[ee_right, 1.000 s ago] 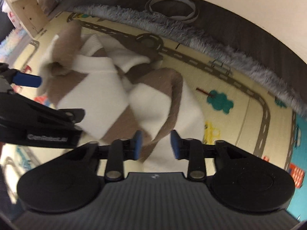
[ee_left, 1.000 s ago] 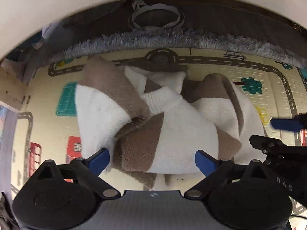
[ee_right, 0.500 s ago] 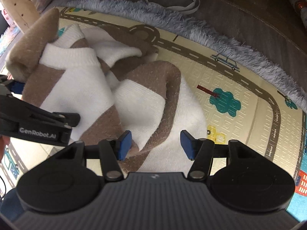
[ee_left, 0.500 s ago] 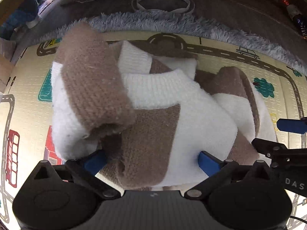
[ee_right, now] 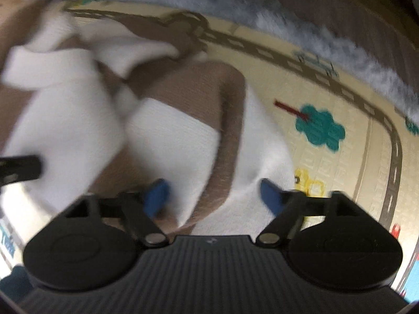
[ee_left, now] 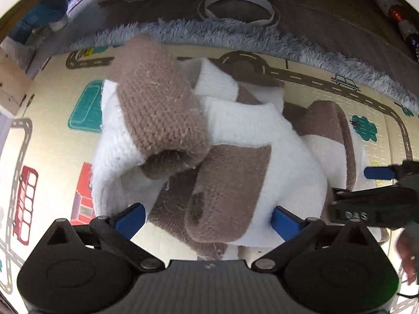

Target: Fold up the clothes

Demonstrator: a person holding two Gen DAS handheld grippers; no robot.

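Observation:
A brown and white knitted sweater (ee_left: 235, 141) lies bunched on a road-print play mat (ee_left: 52, 136). It also shows, blurred, in the right wrist view (ee_right: 167, 136). My left gripper (ee_left: 208, 221) is open, its blue pads on either side of the sweater's near edge, a brown sleeve end between them. My right gripper (ee_right: 214, 198) is open over the sweater's right part, with cloth lying between the jaws. The right gripper also shows at the right edge of the left wrist view (ee_left: 379, 183).
A grey shaggy rug (ee_left: 235, 34) borders the mat's far side, with dark floor behind it. A pale strap loop (ee_left: 235, 7) and grey cloths lie on that floor. A wooden furniture leg (ee_left: 13, 86) stands at the far left.
My right gripper has opened and let go of the sweater's fold. Both cameras have drawn nearer to the sweater, and the brown sleeve has risen in front of the left view.

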